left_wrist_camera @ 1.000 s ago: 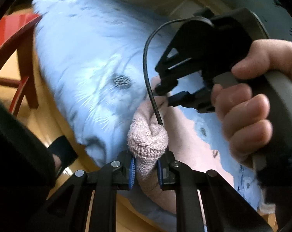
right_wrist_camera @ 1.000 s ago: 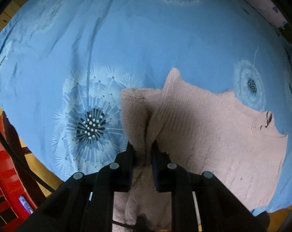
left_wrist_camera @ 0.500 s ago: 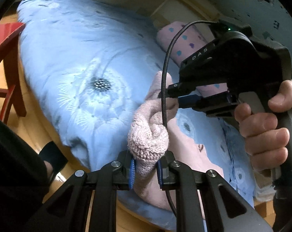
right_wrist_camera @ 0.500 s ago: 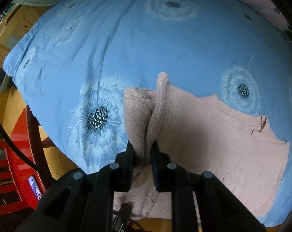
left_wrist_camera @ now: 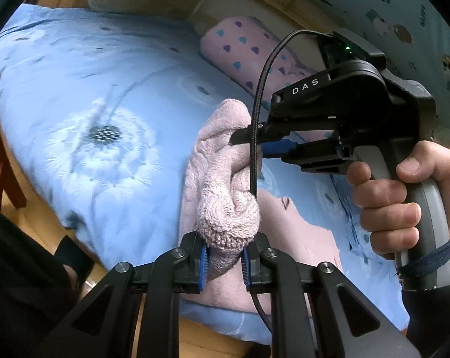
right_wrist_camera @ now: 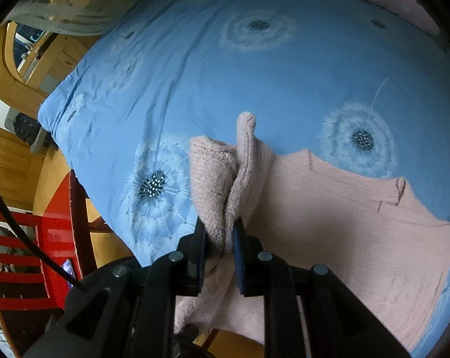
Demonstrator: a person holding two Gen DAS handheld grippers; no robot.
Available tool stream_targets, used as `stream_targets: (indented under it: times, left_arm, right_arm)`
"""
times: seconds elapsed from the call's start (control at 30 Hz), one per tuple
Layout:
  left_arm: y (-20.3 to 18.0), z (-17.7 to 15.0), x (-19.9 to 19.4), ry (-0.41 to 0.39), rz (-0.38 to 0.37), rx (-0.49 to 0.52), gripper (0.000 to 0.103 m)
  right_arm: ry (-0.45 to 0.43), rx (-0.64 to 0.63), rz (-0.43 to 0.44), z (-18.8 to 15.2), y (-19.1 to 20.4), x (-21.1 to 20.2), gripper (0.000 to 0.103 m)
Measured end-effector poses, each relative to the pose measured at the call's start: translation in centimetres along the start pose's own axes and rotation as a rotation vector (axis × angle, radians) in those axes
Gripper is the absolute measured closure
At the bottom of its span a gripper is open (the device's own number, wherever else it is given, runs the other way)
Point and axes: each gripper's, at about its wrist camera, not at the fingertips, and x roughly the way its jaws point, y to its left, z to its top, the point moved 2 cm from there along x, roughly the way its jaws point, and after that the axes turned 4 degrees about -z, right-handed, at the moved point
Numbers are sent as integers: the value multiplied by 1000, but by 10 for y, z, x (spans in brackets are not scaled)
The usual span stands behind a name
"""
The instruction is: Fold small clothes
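Note:
A pink knitted garment [right_wrist_camera: 344, 208] lies partly spread on a blue bed cover with dandelion prints [right_wrist_camera: 254, 74]. My left gripper [left_wrist_camera: 224, 252] is shut on a bunched edge of the garment [left_wrist_camera: 225, 214] and holds it raised above the bed. My right gripper [right_wrist_camera: 219, 240] is shut on another bunched edge of the same garment. In the left wrist view the right gripper [left_wrist_camera: 248, 140] shows with the hand on its handle, its fingers pinching the cloth just beyond my left one. The rest of the garment trails flat to the right.
A pink pillow with coloured dots [left_wrist_camera: 254, 56] lies at the head of the bed. A red wooden chair [right_wrist_camera: 31, 238] stands beside the bed's near edge. Wooden floor [right_wrist_camera: 105, 238] shows below the bed edge. A black cable [left_wrist_camera: 254, 119] hangs from the right gripper.
Both grippers have lifted the held edge up and away from the bed's near edge. More of the bed, the pillow and the spread garment have come into view.

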Motion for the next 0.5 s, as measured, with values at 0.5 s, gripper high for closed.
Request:
stream_targets:
  times: [0.5]
  left_arm:
    - [-31, -11, 21, 60, -32, 99, 103]
  right_arm:
    - [-107, 53, 172, -20, -44, -12, 87]
